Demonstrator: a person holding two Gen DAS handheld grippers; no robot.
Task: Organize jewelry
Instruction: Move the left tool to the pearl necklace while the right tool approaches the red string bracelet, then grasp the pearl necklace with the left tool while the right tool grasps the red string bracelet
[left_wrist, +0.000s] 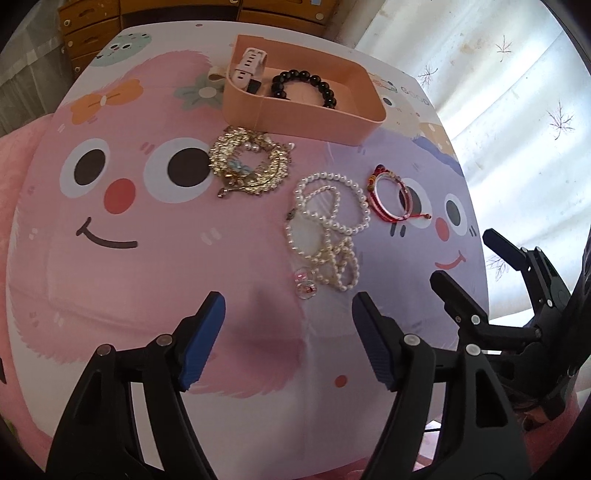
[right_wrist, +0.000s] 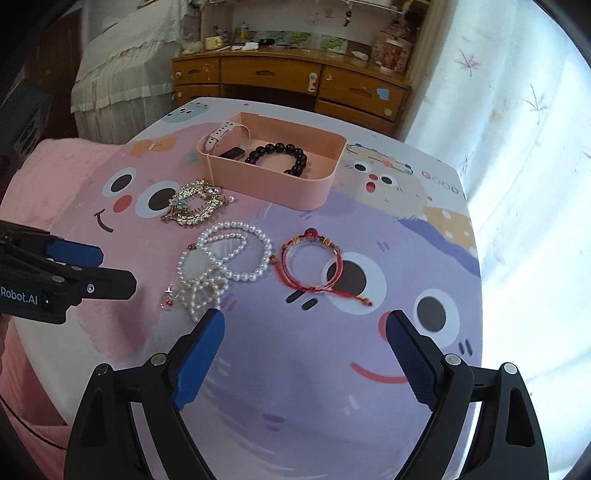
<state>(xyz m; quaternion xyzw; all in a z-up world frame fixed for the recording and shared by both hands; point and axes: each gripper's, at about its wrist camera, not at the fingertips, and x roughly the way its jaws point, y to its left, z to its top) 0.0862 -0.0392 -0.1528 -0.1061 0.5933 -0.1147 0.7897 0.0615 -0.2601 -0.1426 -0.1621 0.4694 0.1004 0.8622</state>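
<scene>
While both grippers hung empty, jaws apart: left gripper (left_wrist: 288, 314), right gripper (right_wrist: 304, 334).
Pearl strands (right_wrist: 221, 258) lay tangled mid-table beside red cord bracelet (right_wrist: 314, 266); pink tray (right_wrist: 295, 192) held black bead bracelet (right_wrist: 279, 155) and watch (right_wrist: 225, 134).

Left gripper (left_wrist: 288, 314) is all matte black plastic, two angular arms with triangular cut-outs, and ribbed blue pads (left_wrist: 201, 341) lining the inner faces. Round silver pivot pins dot each arm. Right gripper (right_wrist: 304, 332) is the same build: black frame, textured blue pads (right_wrist: 197, 363), silver pins at the joints. In the right wrist view, at nine o'clock, the left unit's black body carries white lettering, "Robot.AI" (right_wrist: 18, 296), and small silver screws.
</scene>
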